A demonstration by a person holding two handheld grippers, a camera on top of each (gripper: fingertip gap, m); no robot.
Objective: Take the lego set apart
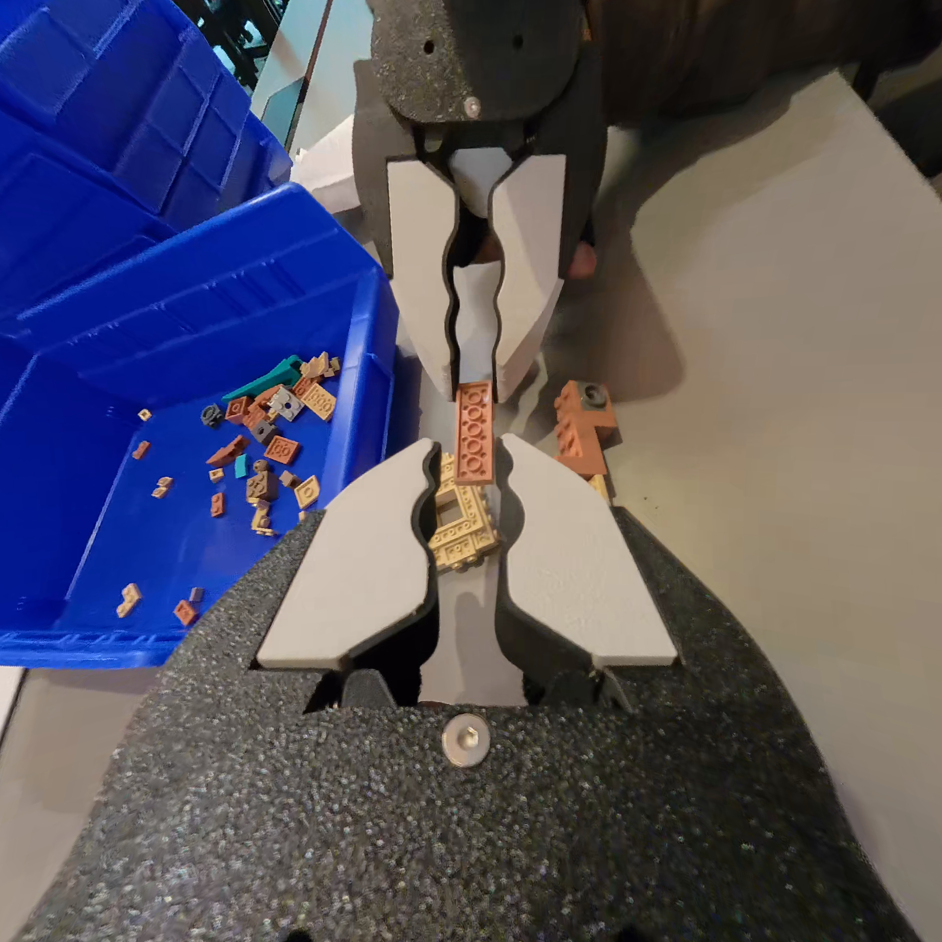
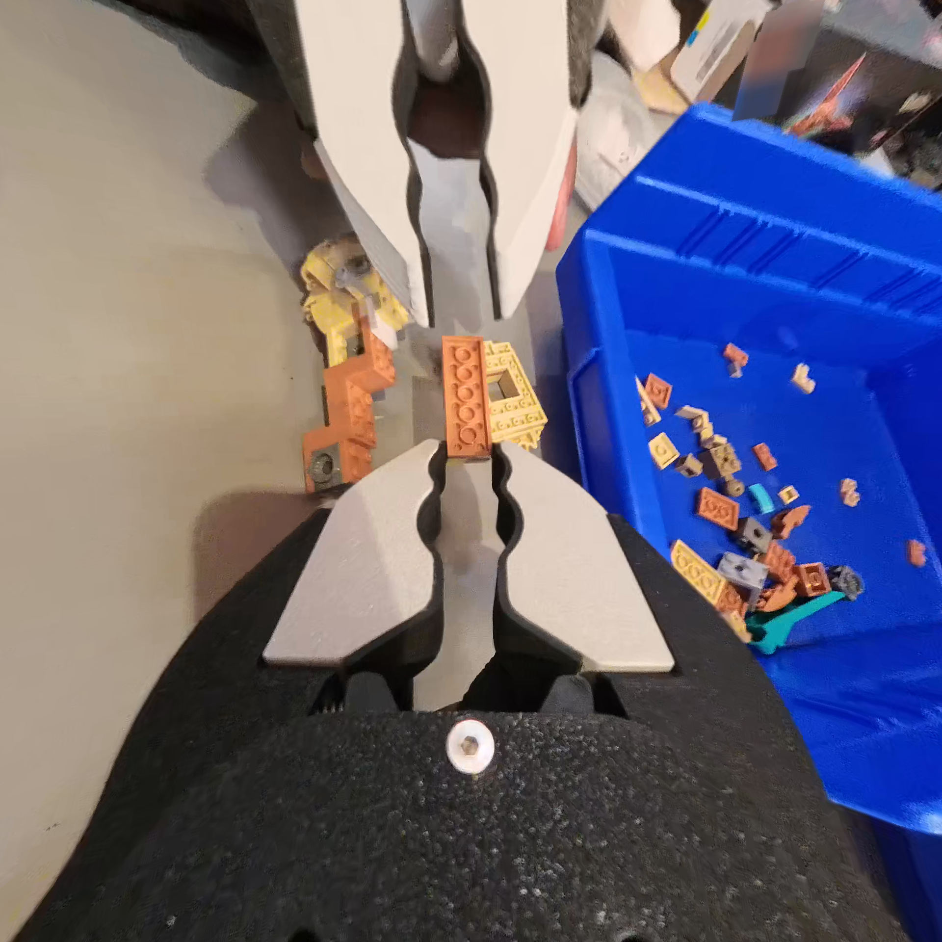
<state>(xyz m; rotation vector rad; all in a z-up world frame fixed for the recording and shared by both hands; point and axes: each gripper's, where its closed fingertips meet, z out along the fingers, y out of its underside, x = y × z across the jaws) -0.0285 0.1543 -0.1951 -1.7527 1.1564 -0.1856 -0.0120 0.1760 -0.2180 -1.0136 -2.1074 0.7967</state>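
Observation:
My right gripper (image 2: 470, 451) is shut on the near end of a long reddish-brown studded plate (image 2: 465, 397) and holds it out over the grey table (image 2: 127, 357). In the left wrist view the right gripper (image 1: 474, 390) comes in from the far side with the plate (image 1: 475, 433) in its tips. My left gripper (image 1: 469, 446) is open. The plate's free end reaches between its tips with a gap on the left side. Under the plate a tan plate assembly with a square hole (image 1: 459, 525) lies on the table; it also shows in the right wrist view (image 2: 515, 402).
A stepped brown brick assembly (image 1: 586, 433) (image 2: 351, 408) lies beside the plate, with a yellow piece (image 2: 331, 295) behind it. A blue bin (image 1: 357, 408) (image 2: 601, 408) with several small loose bricks stands close beside the grippers. More blue bins (image 1: 102, 127) are stacked behind. The left gripper's tips are roughly 4 cm from the right gripper's.

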